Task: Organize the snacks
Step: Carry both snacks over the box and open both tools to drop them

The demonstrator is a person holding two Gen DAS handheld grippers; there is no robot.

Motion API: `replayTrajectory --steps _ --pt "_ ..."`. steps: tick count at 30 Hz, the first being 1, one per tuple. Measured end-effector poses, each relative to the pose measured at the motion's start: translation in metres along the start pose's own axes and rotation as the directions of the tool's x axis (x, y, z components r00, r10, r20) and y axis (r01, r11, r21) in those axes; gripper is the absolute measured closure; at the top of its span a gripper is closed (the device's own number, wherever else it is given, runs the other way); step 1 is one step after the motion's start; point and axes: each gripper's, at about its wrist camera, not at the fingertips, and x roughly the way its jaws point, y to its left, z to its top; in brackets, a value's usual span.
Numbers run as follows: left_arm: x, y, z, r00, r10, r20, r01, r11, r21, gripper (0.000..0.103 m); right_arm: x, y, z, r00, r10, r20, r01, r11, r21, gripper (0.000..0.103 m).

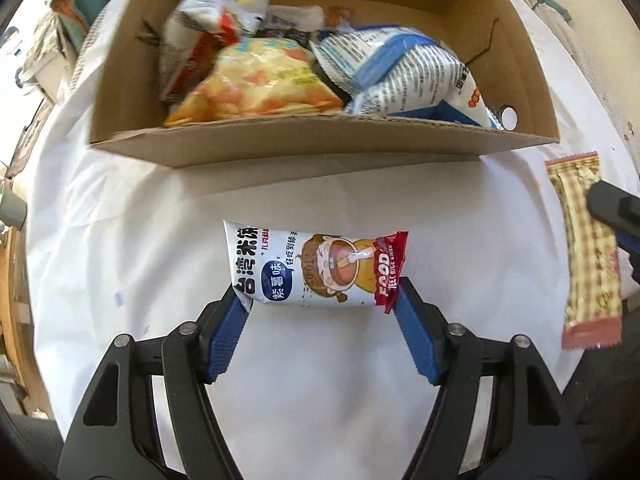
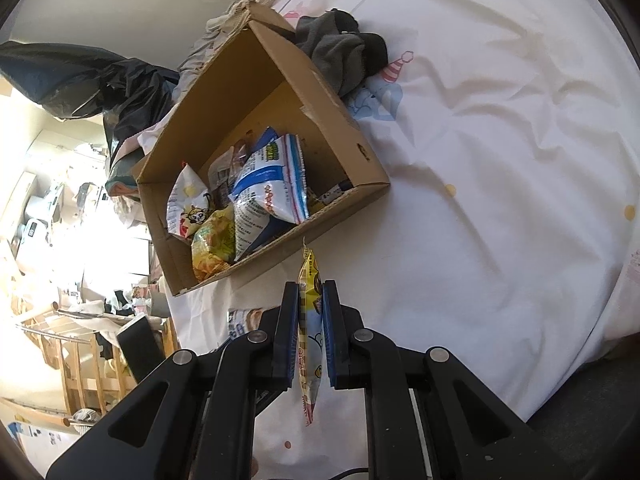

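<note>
My left gripper is shut on a white rice-cracker packet with a cartoon figure and a red end. Its blue pads press on the packet's two ends, just above the white sheet. Beyond it stands an open cardboard box that holds several snack bags, among them a yellow one and blue-and-white ones. My right gripper is shut on a thin yellow checked snack packet, which hangs edge-on near the box's front corner. That checked packet also shows at the right edge of the left wrist view.
A white patterned bedsheet covers the surface. Grey clothing lies behind the box and a black plastic bag sits to its left. A wooden rack and room clutter lie past the bed's left edge.
</note>
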Motion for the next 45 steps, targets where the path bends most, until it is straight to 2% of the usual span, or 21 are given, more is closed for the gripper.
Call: replayTrajectory --steps 4,11,19,21,27,32,39,42,45 --pt "-0.024 0.011 -0.002 1.0 0.0 0.011 0.0 1.0 -0.007 0.035 -0.001 0.006 0.001 1.0 0.017 0.006 -0.016 1.0 -0.012 0.091" --pt "-0.085 0.027 -0.003 0.992 0.004 0.124 -0.002 1.0 -0.018 0.035 -0.009 0.018 0.002 0.997 0.064 0.041 -0.061 0.997 -0.053 0.091" --pt "-0.126 0.061 0.04 0.966 0.024 0.257 -0.004 0.997 -0.077 0.035 -0.023 0.042 0.013 0.988 0.121 0.098 -0.105 0.983 -0.151 0.091" --pt "-0.12 0.066 0.058 0.961 0.031 0.275 -0.009 0.997 -0.079 0.035 -0.026 0.049 0.02 0.985 0.132 0.113 -0.111 0.977 -0.18 0.091" --pt "-0.119 0.076 0.084 0.945 0.044 0.323 -0.018 0.996 -0.084 0.035 -0.028 0.066 0.047 0.974 0.17 0.148 -0.13 0.96 -0.249 0.091" --pt "-0.11 0.08 0.104 0.943 0.041 0.33 -0.014 0.996 -0.084 0.035 -0.021 0.071 0.07 0.971 0.181 0.158 -0.136 0.956 -0.261 0.091" --pt "-0.092 0.072 0.123 0.942 0.012 0.335 0.008 0.998 -0.058 0.035 -0.002 0.069 0.094 0.98 0.144 0.139 -0.104 0.961 -0.256 0.091" --pt "-0.081 0.069 0.123 0.939 -0.013 0.345 0.034 0.998 -0.056 0.035 0.009 0.069 0.093 0.984 0.127 0.122 -0.094 0.963 -0.251 0.091" --pt "-0.069 0.066 0.122 0.939 -0.012 0.343 0.026 0.999 -0.037 0.035 0.016 0.073 0.089 0.989 0.08 0.128 -0.042 0.959 -0.28 0.091"
